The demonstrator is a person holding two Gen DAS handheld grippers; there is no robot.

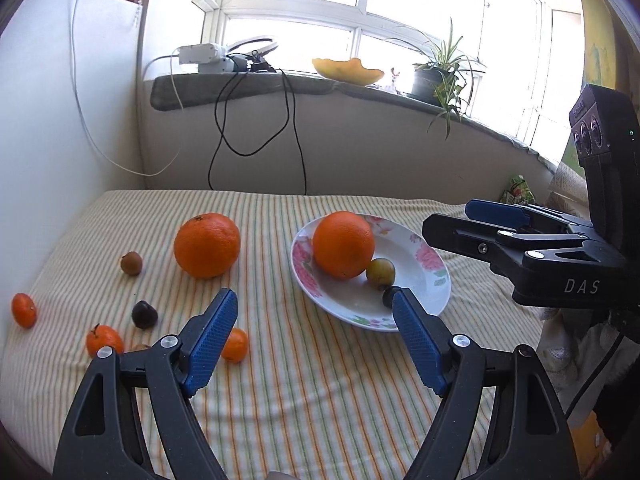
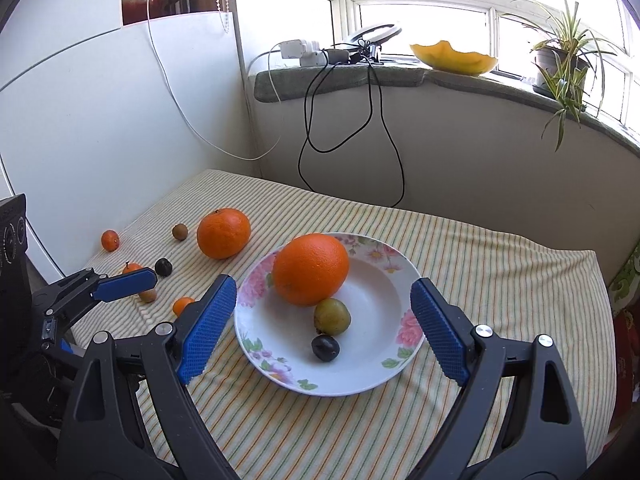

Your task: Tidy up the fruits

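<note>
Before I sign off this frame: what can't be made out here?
- Small brownish fruit: left wrist view, mostly hidden behind the left gripper; right wrist view, partly covered by that gripper's finger.
- Dark fruit on the plate: left wrist view, half hidden by a fingertip.
- Small fruits' kinds: too small to name.

potted plant [image 2: 560, 60], yellow bowl [image 2: 454, 58], black cables [image 2: 352, 120] at windowsill [image 2: 340, 76].

My left black gripper with blue ribbed pads [image 1: 314, 322] gapes wide and empty, tilted downward; my right black, blue-padded gripper [image 2: 324, 314] likewise spreads wide, holding nothing.
</note>
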